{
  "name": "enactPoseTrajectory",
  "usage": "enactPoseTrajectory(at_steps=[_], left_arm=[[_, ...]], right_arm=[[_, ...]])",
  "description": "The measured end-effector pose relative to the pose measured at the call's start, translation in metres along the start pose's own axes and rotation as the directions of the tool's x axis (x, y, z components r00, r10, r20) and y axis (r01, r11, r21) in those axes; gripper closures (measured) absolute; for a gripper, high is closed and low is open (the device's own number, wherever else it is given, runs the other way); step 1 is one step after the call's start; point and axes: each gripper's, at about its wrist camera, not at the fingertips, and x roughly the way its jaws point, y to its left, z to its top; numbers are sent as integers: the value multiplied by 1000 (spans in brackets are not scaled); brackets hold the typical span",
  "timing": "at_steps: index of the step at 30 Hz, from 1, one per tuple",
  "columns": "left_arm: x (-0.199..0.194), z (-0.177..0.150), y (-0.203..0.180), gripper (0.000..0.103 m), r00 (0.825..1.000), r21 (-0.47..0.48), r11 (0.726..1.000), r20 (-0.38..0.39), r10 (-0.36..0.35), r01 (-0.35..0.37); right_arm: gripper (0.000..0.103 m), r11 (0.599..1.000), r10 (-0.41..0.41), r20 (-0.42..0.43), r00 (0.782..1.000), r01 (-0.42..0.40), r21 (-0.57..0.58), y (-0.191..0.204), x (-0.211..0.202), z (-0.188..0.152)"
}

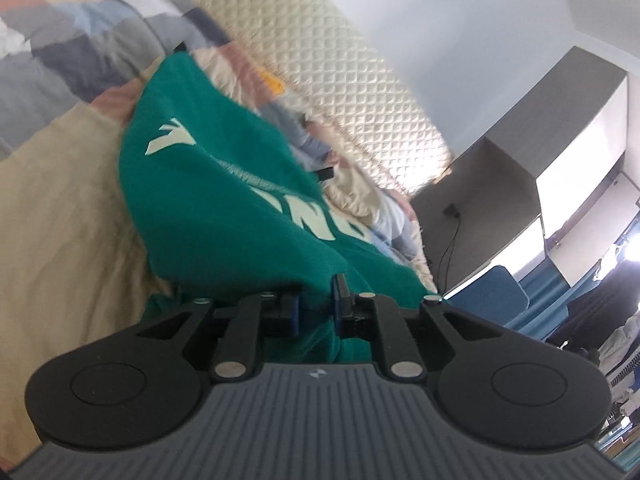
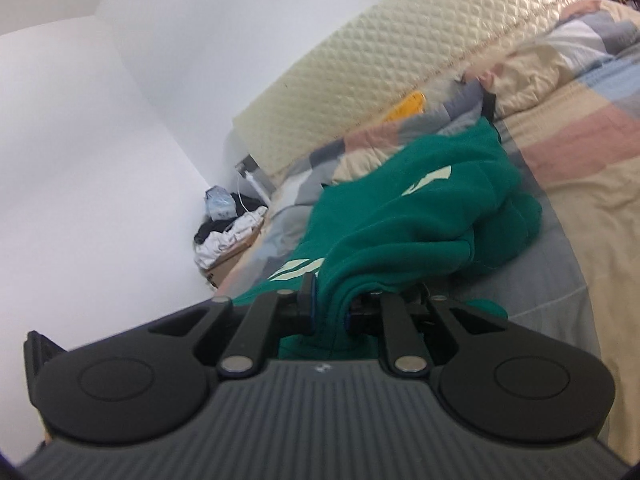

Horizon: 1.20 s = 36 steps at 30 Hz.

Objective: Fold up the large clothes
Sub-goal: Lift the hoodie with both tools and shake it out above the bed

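A large green sweatshirt (image 1: 224, 200) with pale lettering lies crumpled on the bed, part of it lifted toward both cameras. My left gripper (image 1: 316, 300) is shut on a fold of its fabric, which runs between the blue pads. In the right wrist view the same sweatshirt (image 2: 400, 232) bunches up in the middle of the bed. My right gripper (image 2: 330, 304) is shut on a thick rolled edge of it. The cloth hides the tips of both grippers' fingers.
A patchwork quilt (image 1: 60, 220) (image 2: 580, 200) covers the bed below a cream quilted headboard (image 1: 340, 60) (image 2: 380, 80). A grey cabinet (image 1: 500, 168) and a blue chair (image 1: 492, 296) stand beside the bed. A box of clothes (image 2: 228, 240) sits in the corner.
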Motion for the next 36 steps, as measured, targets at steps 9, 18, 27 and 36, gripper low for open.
enactPoseTrajectory(at_steps=[9,18,27,36], left_arm=[[25,-16,30,42,999,-126,992,-45,-7,1],[51,-15,49,57,999,-167,985,-39,28,-34],[28,-7,20,86,996,-32,999,85,34,-31],[-30,38,-49,87,976,126,992,212,-51,24]], right_arm=[[61,983,34,-45,998,-25,182,-28,12,-1],[65,970,5,-123,992,25,241,-49,41,-12],[91,997,79,45,996,-80,21,-16,14,-5],[93,982,187,194,963,-176,-72,36,-20,40]])
